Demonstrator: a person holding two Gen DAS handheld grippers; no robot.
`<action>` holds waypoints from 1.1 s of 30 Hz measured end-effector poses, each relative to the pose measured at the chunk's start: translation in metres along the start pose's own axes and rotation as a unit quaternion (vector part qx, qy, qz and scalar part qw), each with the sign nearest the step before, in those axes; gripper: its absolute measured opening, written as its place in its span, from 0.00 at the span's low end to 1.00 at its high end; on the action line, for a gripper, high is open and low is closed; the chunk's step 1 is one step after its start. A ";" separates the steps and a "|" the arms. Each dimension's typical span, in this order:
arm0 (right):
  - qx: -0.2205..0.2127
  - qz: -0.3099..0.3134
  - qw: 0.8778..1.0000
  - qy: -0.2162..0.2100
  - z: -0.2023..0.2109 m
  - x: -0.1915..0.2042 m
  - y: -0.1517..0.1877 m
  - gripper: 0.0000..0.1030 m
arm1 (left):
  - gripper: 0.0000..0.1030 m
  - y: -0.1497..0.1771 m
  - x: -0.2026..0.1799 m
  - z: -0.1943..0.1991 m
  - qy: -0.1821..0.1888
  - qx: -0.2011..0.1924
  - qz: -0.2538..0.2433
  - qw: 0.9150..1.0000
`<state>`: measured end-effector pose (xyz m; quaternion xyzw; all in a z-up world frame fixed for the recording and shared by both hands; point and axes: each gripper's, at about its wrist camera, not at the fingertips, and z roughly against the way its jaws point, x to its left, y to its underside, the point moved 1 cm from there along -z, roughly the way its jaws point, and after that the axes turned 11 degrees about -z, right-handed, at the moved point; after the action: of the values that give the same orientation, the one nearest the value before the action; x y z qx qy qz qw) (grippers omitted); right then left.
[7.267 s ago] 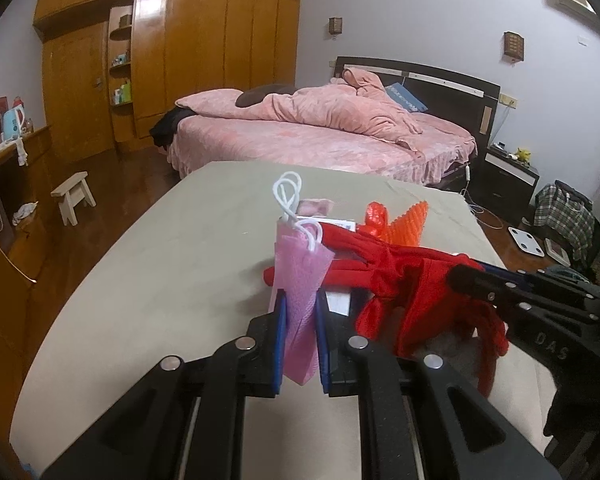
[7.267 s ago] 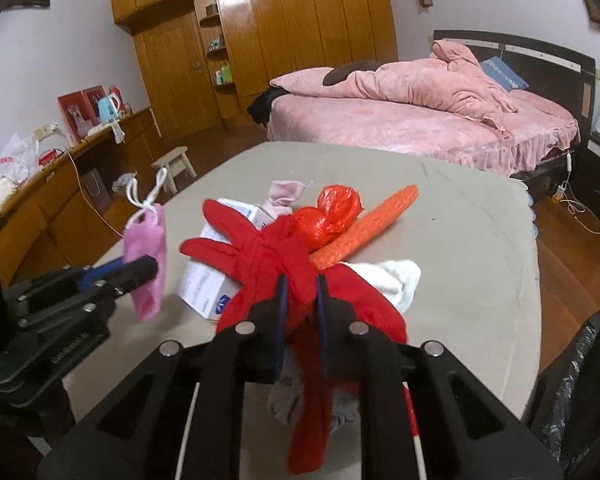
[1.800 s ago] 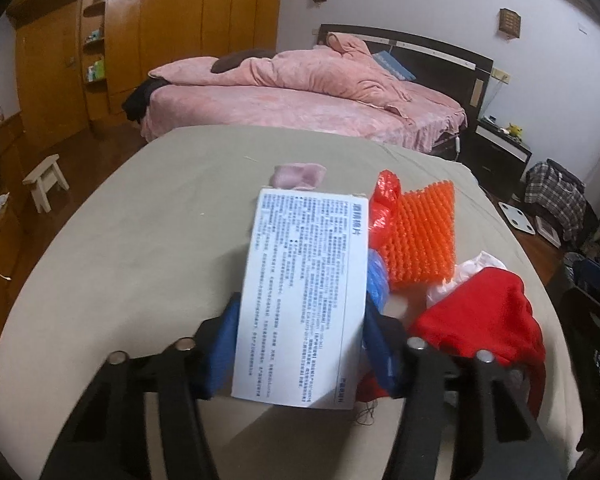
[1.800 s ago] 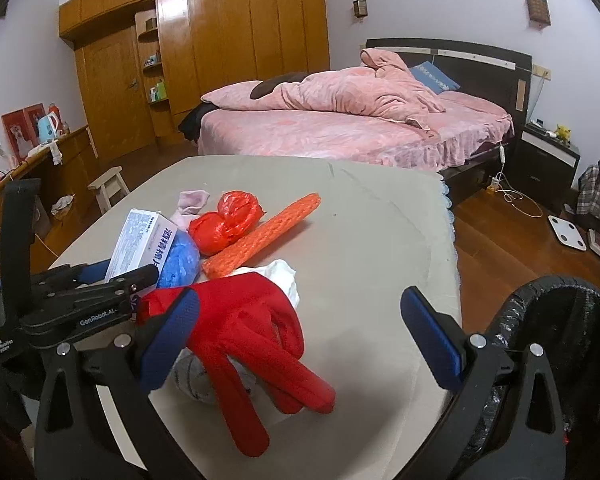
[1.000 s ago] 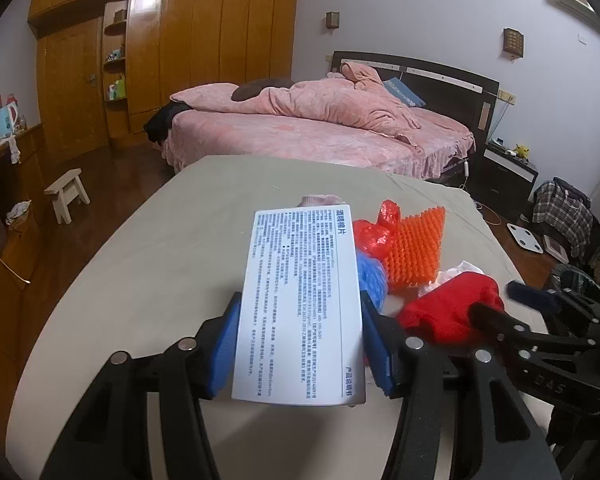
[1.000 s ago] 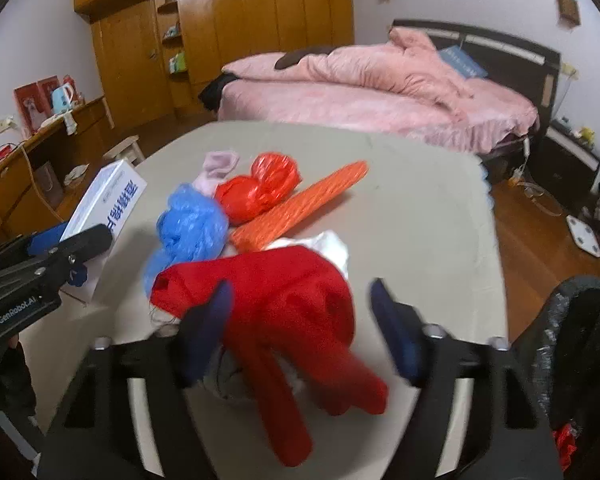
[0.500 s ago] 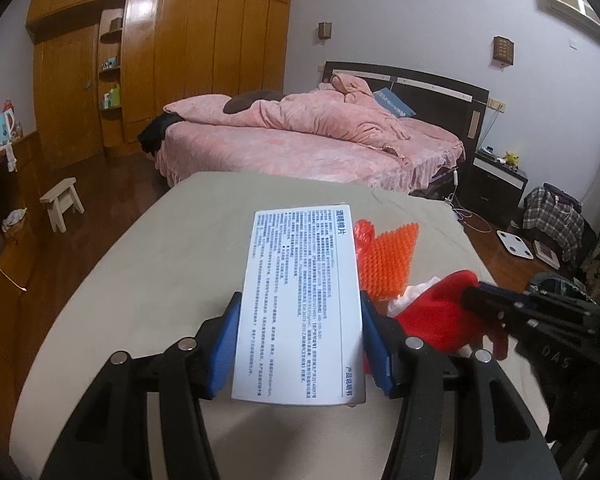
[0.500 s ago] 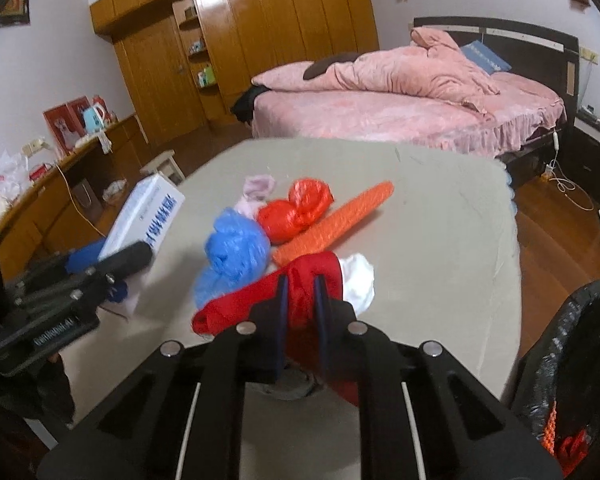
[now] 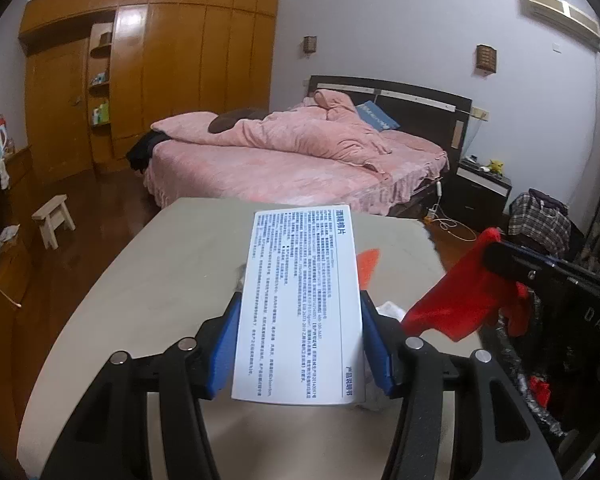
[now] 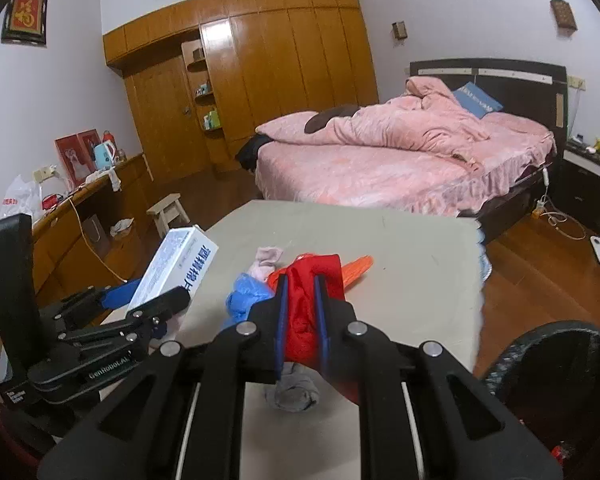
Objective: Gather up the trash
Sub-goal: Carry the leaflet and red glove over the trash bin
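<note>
The left gripper [image 9: 300, 344], fingers half spread, clamps a white printed cardboard box [image 9: 300, 304] by its long sides above the bench [image 9: 160, 280]; light and rigid, it crushes if squeezed. The right gripper [image 10: 300, 320], nearly closed, pinches a limp red fabric glove [image 10: 306, 308] mid-bunch beside the black-lined bin [image 10: 560, 364].

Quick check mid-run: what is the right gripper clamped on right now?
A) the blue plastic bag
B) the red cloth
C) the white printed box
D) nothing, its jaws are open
B: in the right wrist view the right gripper has its blue pads pressed on the red cloth; the white printed box sits in the left gripper.
</note>
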<state>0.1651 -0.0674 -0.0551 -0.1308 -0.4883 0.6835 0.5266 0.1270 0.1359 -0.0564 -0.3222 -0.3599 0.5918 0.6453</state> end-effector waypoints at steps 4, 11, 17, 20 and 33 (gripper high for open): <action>-0.012 -0.002 1.000 0.008 0.018 -0.008 -0.006 0.12 | 0.54 -0.008 -0.016 0.004 0.016 -0.006 -0.006 1.000; -0.031 -0.012 0.999 0.032 0.052 -0.033 -0.010 0.12 | 0.54 -0.021 -0.054 0.008 0.047 -0.018 -0.025 0.998; -0.049 -0.025 0.997 0.063 0.083 -0.062 -0.009 0.12 | 0.54 -0.033 -0.094 0.010 0.078 -0.028 -0.043 0.996; -0.055 -0.030 0.995 0.081 0.097 -0.078 -0.009 0.12 | 0.54 -0.039 -0.116 0.012 0.094 -0.034 -0.054 0.994; -0.084 -0.068 0.979 0.172 0.168 -0.162 0.006 0.12 | 0.54 -0.042 -0.215 0.009 0.169 -0.041 -0.102 0.979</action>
<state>0.1118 -0.2933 -0.0318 -0.2568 -0.4536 0.5700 0.6352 0.1326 -0.0823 -0.0344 -0.4058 -0.3007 0.4447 0.7397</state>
